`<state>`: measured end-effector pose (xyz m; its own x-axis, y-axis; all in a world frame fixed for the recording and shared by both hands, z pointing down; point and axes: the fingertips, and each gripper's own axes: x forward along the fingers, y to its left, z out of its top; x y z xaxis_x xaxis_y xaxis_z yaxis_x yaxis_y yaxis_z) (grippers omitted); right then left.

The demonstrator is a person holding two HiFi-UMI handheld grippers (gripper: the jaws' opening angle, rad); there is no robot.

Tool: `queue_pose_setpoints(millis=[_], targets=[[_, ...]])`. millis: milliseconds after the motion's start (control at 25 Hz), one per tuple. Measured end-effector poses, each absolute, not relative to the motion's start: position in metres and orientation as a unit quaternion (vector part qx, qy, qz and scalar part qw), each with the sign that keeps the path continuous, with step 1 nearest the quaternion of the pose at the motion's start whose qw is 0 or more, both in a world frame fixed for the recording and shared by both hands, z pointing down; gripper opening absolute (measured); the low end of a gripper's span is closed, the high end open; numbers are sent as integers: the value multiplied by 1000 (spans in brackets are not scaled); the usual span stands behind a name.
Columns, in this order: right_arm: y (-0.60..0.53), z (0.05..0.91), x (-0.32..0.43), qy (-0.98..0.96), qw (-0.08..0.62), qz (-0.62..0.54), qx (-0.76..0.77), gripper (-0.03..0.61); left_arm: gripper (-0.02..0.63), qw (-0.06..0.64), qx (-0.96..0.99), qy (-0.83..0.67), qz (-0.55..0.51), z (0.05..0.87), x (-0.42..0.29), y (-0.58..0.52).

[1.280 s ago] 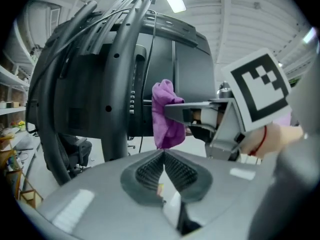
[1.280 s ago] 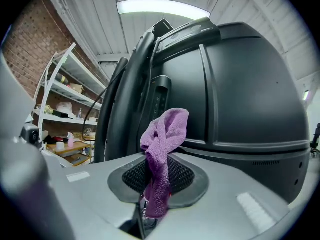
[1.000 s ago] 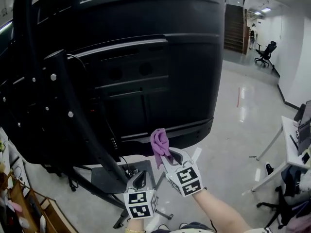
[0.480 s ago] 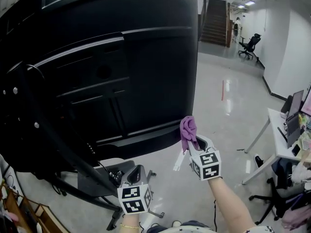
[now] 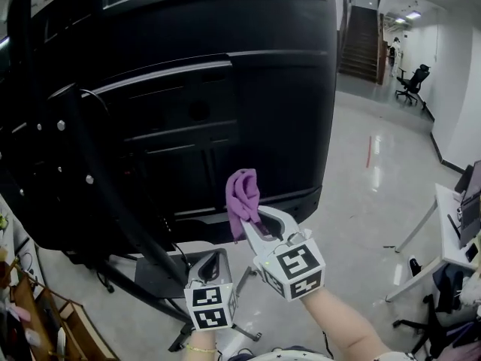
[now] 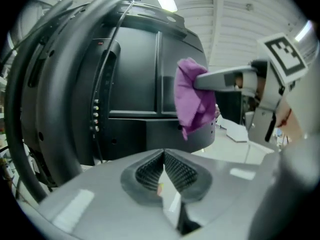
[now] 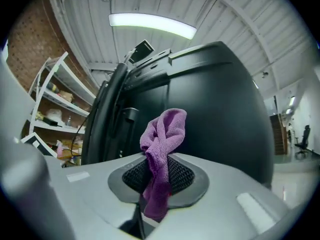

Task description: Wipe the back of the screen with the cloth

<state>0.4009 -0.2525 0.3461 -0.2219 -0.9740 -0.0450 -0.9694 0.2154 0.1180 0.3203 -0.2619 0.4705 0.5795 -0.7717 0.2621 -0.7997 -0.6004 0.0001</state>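
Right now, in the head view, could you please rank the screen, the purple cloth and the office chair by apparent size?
1. screen, by far.
2. purple cloth.
3. office chair, slightly smaller-looking, but only because it stands far off.

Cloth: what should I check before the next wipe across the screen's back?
1. Right gripper clamped on cloth: ok.
2. A bunch of cloth sticks out past the jaws: ok.
3. The cloth touches the screen back: cannot tell.
4. Left gripper shut, empty, below the cloth: ok.
5. Stand off to the left, apart from the cloth: ok.
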Motion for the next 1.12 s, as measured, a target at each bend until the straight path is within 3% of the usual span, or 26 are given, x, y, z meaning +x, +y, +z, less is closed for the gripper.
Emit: queue_pose_setpoints(millis=[240,440,1120], targets=[[-296,300,336,-809,20,-99,578,69,8,63,873,-469,118,465,294,-271],[-309,294,339,-802,41,-107,586,69,8,53,878,-462,110,450,302,-276],[-239,329,589,-641,66,-60,763,69,8,43,923,-369,95,412,395,-264]])
